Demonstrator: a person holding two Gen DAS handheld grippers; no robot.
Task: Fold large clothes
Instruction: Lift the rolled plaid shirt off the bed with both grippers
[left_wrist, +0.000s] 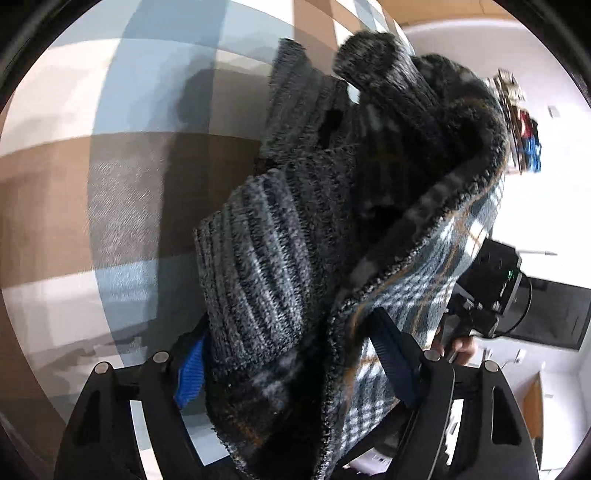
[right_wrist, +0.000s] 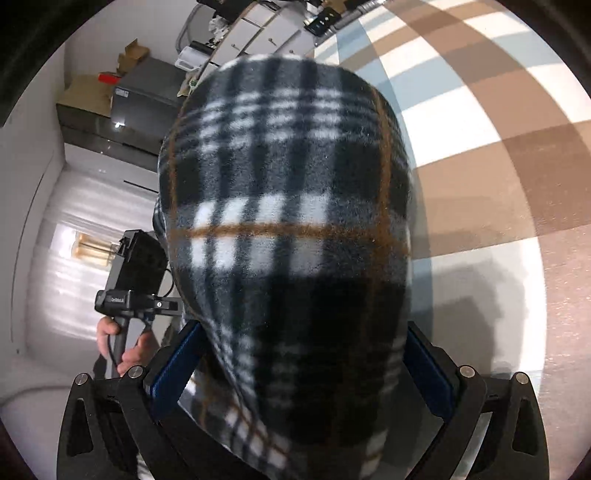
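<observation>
Two grippers, each held in a person's hand, hold a thick plaid fleece garment (right_wrist: 288, 229) up above a surface covered by a brown, white and pale blue checked cloth (right_wrist: 480, 177).

The left gripper (left_wrist: 295, 373) has its jaws spread fairly wide with a fat bunch of the garment filling the gap; the blue pads (left_wrist: 391, 354) appear to press the fabric from both sides, though the bulk hides the exact contact. The right gripper (right_wrist: 299, 365) is likewise spread wide around a draped fold, and whether its pads truly pinch the cloth cannot be told, since the fold covers them.

The likeliest trouble is slippage. The fleece is thick and bunched, so a jaw may grip only the outer layer and let the inner ones slide out. The hanging bulk could also land crumpled on the checked cloth instead of flat.

The left wrist view shows the dark fuzzy lining and a ribbed knit cuff (left_wrist: 255, 280), which the right view lacks. The right wrist view shows the smooth plaid outer face, the person's left hand (right_wrist: 125, 343) on its handle, and cluttered cabinets (right_wrist: 144, 96) beyond the surface's far edge.
</observation>
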